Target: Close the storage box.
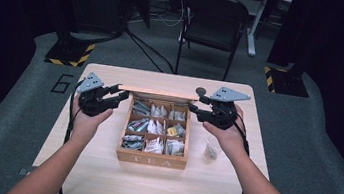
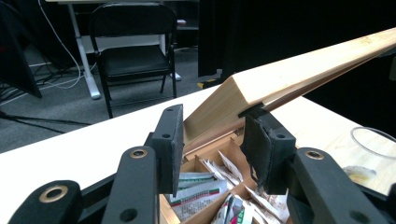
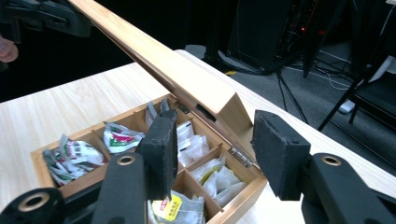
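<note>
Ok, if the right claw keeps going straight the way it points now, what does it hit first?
Most likely the near end of the raised pale wooden lid of the compartmented wooden tea box. The right claw is open with that lid corner just ahead between its jaws, though depth is hard to judge.

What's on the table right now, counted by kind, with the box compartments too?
Wooden tea box with raised hinged lid: 1
Compartments in it, all holding tea bags: 9
Clear packet lying loose right of box: 1
Small dark round object behind box: 1
Total things: 3
</note>
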A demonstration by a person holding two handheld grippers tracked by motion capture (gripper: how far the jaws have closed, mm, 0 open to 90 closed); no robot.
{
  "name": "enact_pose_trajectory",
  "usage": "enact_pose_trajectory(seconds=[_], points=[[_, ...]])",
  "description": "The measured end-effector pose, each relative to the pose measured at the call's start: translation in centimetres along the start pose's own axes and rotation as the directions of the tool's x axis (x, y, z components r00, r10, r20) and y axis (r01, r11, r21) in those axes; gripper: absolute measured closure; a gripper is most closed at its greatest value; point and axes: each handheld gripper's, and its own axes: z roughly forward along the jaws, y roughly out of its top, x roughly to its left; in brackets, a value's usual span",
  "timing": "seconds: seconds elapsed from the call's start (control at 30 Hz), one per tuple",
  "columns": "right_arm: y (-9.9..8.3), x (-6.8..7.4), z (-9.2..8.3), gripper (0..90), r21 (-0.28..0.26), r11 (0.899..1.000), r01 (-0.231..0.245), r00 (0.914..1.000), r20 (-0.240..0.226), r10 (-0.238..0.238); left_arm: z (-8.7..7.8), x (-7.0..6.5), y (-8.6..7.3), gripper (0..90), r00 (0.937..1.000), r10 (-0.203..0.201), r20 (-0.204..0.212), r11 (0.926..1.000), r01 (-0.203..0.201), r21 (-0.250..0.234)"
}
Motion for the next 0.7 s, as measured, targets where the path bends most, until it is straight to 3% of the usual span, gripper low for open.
enact_pose_trajectory(seconds=[0.4,0.7], points=[[-0.6,0.9,-0.8,50.7,-0.013,1.000,-0.006,1.0000,-0.008,0.006,-0.5,-0.4,-1.0,58.2,0.9999,-0.011,0.008,0.9999,0.011,0.000],[-1.1,0.7,-1.2,55.2,-0.020,0.997,-0.073,0.9968,-0.034,0.073,-0.7,-0.6,-1.4,58.0,0.9999,-0.004,0.015,1.0000,0.004,0.007]])
